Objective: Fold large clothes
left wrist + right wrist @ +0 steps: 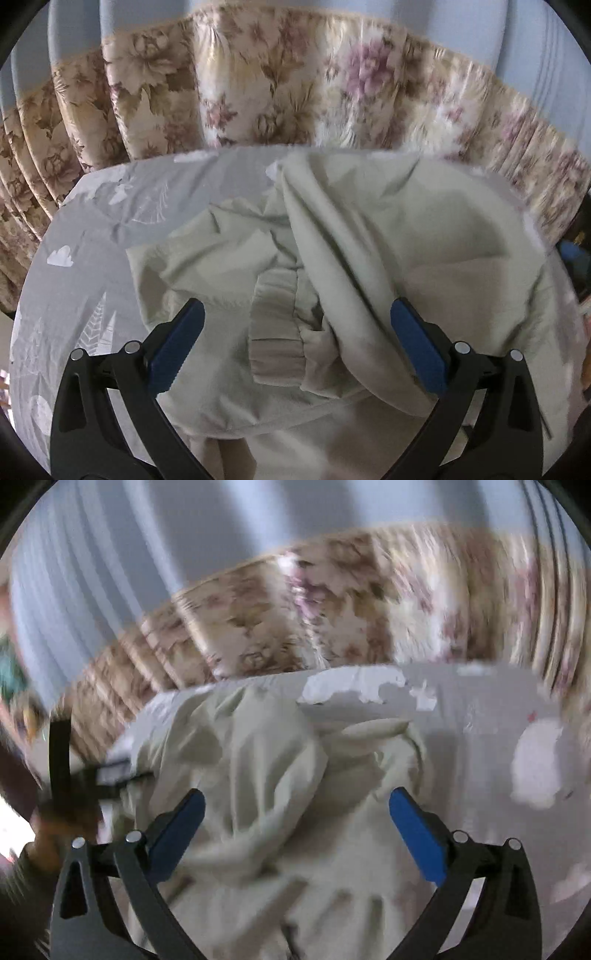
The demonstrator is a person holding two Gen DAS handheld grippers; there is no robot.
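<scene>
Behind everything hangs a flowered curtain, its pleats running right along the far edge of the bed, with plain pale blue drapery above it. Below that is my work surface, a grey sheet printed with white shapes; in my left view its bare part spreads to the left of the clothing and curves down to the near left edge, and in my right view the sheet lies bare to the right and behind.

The garment is pale green and lies crumpled across the middle of the sheet, reaching nearly to the far edge by the curtain. A thick fold runs diagonally from the far middle down toward my left gripper's right finger. A gathered elastic cuff lies near the centre, directly ahead between my fingers. In my right view, which is blurred, the garment is bunched into a ridge ahead, with more of it under the fingers.

My left gripper is spread wide with nothing between its blue pads, poised over the cloth. My right gripper is spread just as wide and grasps nothing. At the left edge of my right view, the other tool's dark frame shows, blurred.
</scene>
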